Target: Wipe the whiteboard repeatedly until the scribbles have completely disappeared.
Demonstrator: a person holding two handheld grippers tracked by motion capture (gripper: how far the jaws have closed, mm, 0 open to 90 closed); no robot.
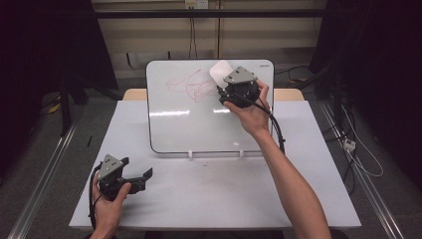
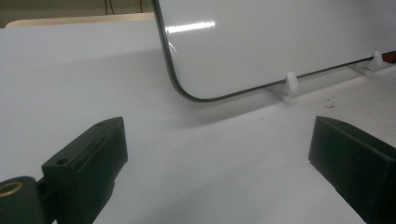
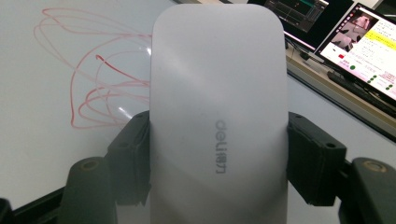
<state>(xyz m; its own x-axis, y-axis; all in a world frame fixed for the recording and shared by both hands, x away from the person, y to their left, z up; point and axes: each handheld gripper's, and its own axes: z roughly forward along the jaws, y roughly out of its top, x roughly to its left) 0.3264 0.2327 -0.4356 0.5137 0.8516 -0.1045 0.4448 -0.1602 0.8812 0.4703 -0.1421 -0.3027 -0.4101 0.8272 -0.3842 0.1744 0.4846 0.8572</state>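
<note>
Left gripper (image 1: 133, 178) rests low on the white worktop (image 1: 209, 194) near the front edge, jaws spread wide, nothing between them. Farther back, whiteboard (image 1: 199, 124) stands propped on the worktop, red scribbles (image 1: 191, 85) at its upper part. Right gripper (image 1: 222, 82) is up against the board top, jaws clamped on both long sides of a white eraser (image 3: 217, 112). Eraser looks light, rigid, smooth plastic, likely slippery; side grip near the middle seems best.

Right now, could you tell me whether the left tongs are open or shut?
Open: the left tongs have jaws standing wide apart, with bare table between them, holding nothing.
</note>
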